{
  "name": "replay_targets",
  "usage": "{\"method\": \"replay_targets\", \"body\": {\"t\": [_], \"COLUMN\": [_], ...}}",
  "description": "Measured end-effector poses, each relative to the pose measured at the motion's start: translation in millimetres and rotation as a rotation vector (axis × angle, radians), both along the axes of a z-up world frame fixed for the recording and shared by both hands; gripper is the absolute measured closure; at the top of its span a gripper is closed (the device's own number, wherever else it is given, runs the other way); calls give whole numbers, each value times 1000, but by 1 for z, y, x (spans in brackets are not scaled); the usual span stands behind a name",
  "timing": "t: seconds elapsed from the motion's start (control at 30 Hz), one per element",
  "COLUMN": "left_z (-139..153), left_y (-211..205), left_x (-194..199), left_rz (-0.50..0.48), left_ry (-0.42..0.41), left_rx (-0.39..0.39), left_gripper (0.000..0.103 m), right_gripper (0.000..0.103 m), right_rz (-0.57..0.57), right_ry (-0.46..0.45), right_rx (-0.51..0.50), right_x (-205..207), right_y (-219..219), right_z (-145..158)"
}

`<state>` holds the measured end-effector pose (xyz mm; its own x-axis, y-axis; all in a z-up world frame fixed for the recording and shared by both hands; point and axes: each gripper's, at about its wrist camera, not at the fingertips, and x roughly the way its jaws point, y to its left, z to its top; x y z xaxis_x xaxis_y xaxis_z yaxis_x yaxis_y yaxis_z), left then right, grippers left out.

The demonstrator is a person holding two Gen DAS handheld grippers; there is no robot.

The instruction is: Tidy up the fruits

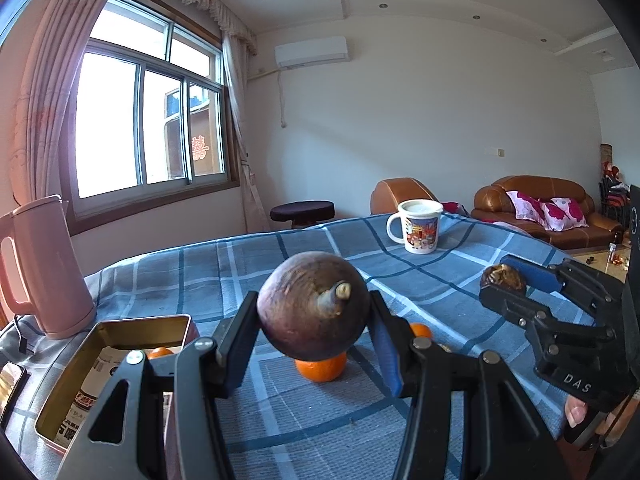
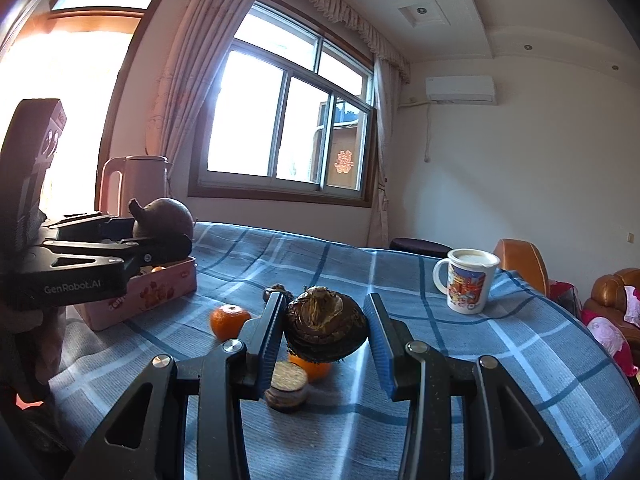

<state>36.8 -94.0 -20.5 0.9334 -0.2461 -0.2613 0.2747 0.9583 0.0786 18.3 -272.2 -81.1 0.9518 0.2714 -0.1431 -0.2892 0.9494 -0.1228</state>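
Showing tin (image 1: 120,344) interior: left view only; cut chestnut (image 2: 287,386): right only.

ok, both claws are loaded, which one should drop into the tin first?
Left, probably. The left claw grips a dark fruit close beside the open tin. The right claw holds a smaller dark fruit out over the tablecloth, farther from the tin.

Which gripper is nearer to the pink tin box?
Left. The left gripper holds its fruit just above the pink tin box; the right gripper is farther off, above the tablecloth.
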Motion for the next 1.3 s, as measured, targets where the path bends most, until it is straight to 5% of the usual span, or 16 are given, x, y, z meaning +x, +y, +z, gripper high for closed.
{"method": "replay_targets", "body": {"t": [1.3], "left_z": [0], "left_y": [87], "left_x": [16], "left_rz": [211], "left_ry": [86], "left_rx": [-70], "left_gripper": [48], "right_gripper": [61], "right_rz": [243], "right_ry": [20], "right_rx": [-93], "right_x": [42], "right_y": [102], "right_z": [44]}}
